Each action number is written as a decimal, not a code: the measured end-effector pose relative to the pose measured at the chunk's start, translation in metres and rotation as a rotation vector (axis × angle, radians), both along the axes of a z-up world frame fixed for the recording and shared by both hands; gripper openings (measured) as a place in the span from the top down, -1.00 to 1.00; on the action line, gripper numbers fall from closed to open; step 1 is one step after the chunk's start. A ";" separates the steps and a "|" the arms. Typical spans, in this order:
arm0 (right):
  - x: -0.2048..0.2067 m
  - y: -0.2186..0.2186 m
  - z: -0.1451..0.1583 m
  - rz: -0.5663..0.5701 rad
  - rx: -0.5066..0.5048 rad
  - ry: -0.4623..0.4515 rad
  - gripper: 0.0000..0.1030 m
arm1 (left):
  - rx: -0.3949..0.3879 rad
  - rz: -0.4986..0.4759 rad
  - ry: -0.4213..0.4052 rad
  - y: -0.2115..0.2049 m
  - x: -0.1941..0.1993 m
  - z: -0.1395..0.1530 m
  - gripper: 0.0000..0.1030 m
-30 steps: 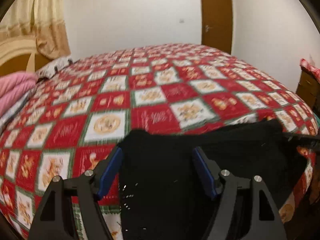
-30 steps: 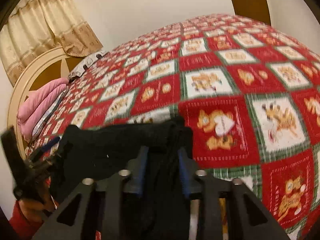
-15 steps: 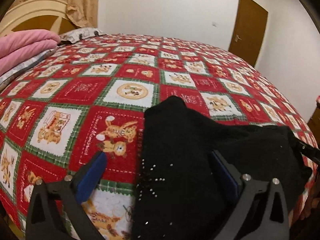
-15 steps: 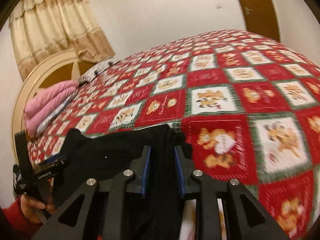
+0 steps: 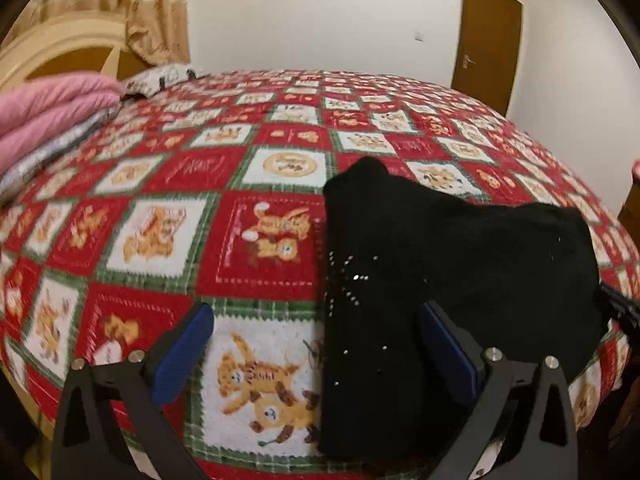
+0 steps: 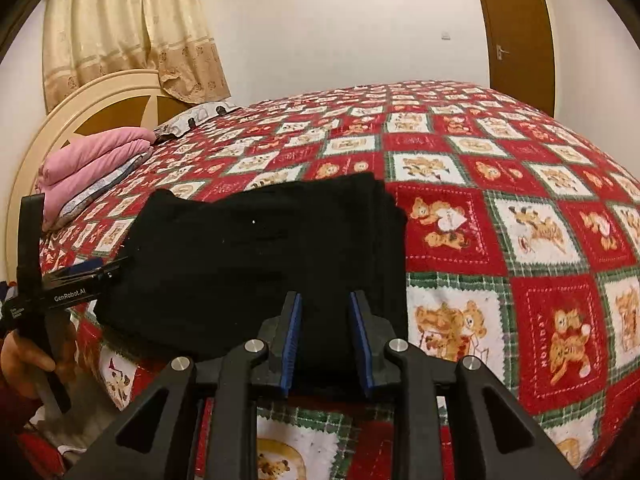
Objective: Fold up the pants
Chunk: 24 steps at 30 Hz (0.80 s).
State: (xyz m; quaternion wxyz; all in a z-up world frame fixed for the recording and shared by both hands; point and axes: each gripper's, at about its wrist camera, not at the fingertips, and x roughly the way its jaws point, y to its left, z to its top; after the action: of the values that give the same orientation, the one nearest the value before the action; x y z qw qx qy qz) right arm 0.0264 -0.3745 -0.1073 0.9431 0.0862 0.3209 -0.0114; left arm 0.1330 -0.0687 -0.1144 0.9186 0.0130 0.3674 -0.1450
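Half a second ago the right hand-held gripper point(image 6: 325, 334) had its blue pads nearly closed on the black fabric; now they stand a little apart with the cloth lying between and beneath them, no longer clamped. The left hand-held gripper point(image 5: 316, 344) was already spread wide then and is spread wide now, its left finger point(image 5: 185, 350) over bare bedspread and its right finger point(image 5: 448, 354) over the dark cloth, pinching nothing. The pants point(image 6: 256, 256), black with small shiny studs visible in the left wrist view point(image 5: 440, 264), lie as a folded bundle near the close edge of the bed, on the red, white and green checked bedspread point(image 6: 520, 232) printed with teddy bears. Compared with the earlier frames the bundle looks flatter and more squared off, resting on the bed. In the right wrist view the left hand-held gripper point(image 6: 86, 270) shows at the left edge, its tips at the bundle's left side, held by a hand point(image 6: 24, 364). A folded pink blanket point(image 6: 92, 160) sits by the cream headboard point(image 6: 80, 104), well apart from the pants. No containers are in view.
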 end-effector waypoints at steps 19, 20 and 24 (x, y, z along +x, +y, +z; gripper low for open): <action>-0.001 0.052 0.002 0.029 -0.191 0.026 -0.75 | 0.128 0.015 -0.028 -0.002 -0.032 0.017 -1.00; -0.004 0.046 0.009 0.028 -0.153 0.010 -0.75 | 0.127 0.010 -0.038 -0.001 -0.033 0.019 -1.00; -0.020 0.010 0.045 -0.078 -0.102 -0.112 -0.75 | 0.055 -0.023 -0.037 0.005 -0.028 0.027 -1.00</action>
State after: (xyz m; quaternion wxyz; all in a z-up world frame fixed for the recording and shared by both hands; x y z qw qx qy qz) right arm 0.0059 -0.3644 -0.0622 0.9615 0.0512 0.2633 -0.0594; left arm 0.1053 -0.0638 -0.0869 0.9227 0.0452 0.3542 -0.1452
